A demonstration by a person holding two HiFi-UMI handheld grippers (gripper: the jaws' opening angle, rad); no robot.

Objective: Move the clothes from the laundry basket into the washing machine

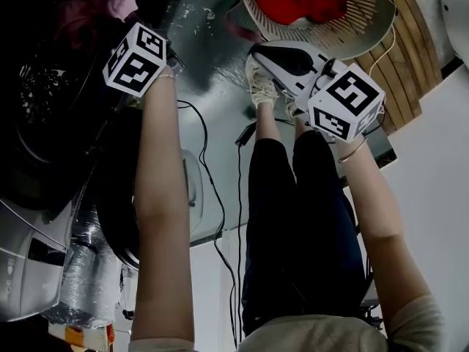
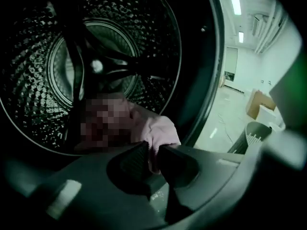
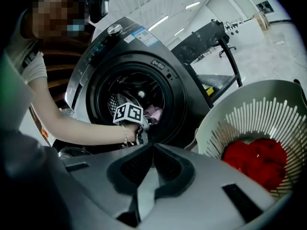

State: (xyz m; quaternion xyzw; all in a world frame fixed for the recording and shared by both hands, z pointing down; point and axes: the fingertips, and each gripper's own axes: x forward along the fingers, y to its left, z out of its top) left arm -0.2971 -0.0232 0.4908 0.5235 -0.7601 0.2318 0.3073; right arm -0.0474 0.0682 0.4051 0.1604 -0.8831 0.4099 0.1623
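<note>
Now, pink garment (image 2: 162, 131) pinched in left tool (image 2: 153, 150) at drum (image 2: 156, 30) (right tool (image 3: 152, 150) closed, empty)

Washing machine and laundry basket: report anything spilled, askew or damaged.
Nothing stands out. The left hand-held gripper holds a pink garment at the drum mouth; the red clothes lie inside the laundry basket.
</note>
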